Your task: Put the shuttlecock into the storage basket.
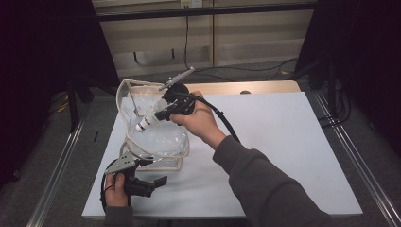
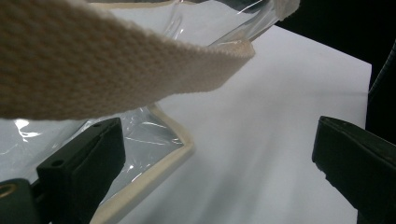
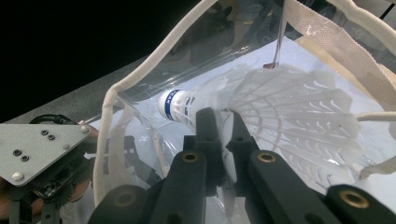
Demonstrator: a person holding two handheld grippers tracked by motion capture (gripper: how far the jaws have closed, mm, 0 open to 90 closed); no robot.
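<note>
Jaws of right gripper (image 3: 219, 122) pinch shuttlecock (image 3: 280, 112), apparently over bag (image 1: 161, 142).

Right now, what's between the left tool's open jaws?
Nothing is gripped: in the left gripper view the bag's cloth strap hangs above the left tool, with bare white table between the jaws.
</note>
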